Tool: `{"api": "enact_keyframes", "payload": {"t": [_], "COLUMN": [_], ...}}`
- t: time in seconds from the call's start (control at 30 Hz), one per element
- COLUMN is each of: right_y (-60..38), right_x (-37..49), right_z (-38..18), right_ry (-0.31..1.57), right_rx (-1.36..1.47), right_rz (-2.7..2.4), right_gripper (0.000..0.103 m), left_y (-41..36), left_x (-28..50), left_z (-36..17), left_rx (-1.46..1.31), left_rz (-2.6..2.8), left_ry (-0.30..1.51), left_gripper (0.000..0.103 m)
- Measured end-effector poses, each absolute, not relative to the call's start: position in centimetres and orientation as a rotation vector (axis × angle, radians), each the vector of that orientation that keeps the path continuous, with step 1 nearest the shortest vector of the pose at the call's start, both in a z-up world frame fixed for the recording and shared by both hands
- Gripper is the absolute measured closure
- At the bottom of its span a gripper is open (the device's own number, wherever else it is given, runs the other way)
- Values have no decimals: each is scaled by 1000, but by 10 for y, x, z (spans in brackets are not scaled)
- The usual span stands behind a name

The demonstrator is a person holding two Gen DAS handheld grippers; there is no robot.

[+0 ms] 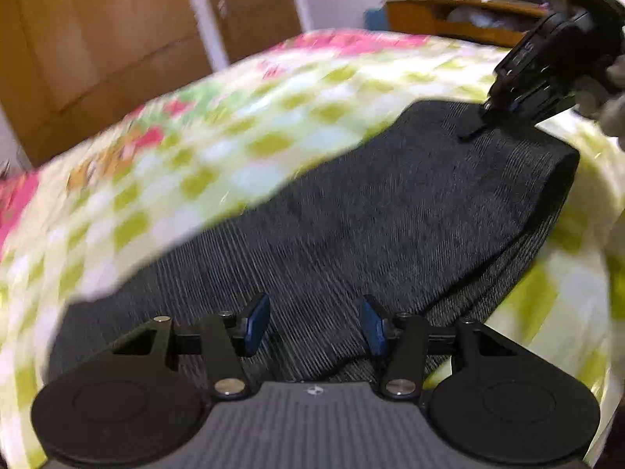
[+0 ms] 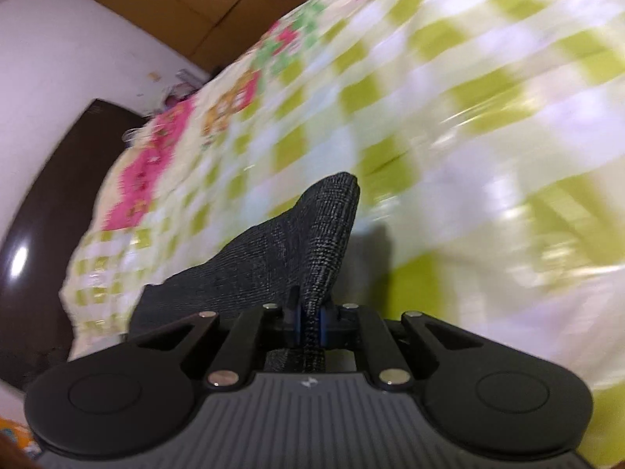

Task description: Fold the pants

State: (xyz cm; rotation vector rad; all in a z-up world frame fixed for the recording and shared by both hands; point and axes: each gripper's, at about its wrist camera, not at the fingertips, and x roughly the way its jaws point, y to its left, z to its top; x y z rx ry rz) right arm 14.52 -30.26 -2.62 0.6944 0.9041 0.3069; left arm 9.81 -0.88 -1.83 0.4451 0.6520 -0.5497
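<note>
Meanwhile the dark grey pants (image 1: 390,211) lie folded on a green-checked bedspread (image 1: 234,133) and stretch away ahead of the left gripper (image 1: 314,324), whose blue pads stand apart over the cloth, gripping nothing. Beyond them the right gripper (image 2: 308,322) is clenched on a raised fold of the pants (fabric pinched between its pads). Behind the bed stand a wooden wardrobe (image 1: 117,31) and a cluttered shelf (image 1: 461,15).

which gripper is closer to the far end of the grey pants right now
Right. The right gripper is shut on the grey pants at that far end. The left gripper hangs open above the near part, gripping nothing.
</note>
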Motion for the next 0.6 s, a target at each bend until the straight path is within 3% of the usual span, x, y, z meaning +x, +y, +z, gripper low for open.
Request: {"api": "enact_keyframes", "payload": {"t": [0.17,0.33,0.6], "right_y": [-332,-343,-343], "right_x": [138,147,138], "right_z": [-8,-17,-16], "right_ry": [868,887,900], "right_rx": [628,619,623], "right_rz": [261,202,184], "right_gripper": [95,95,94], "left_y": [-21,-13,-28], "left_x": [122,130,117], "left_z": [-7,-42,-30], "left_rx": [468,504,574], "left_rz": [-495,-453,-397], "left_ry": [590,705,580], "left_gripper": [41,41,42]}}
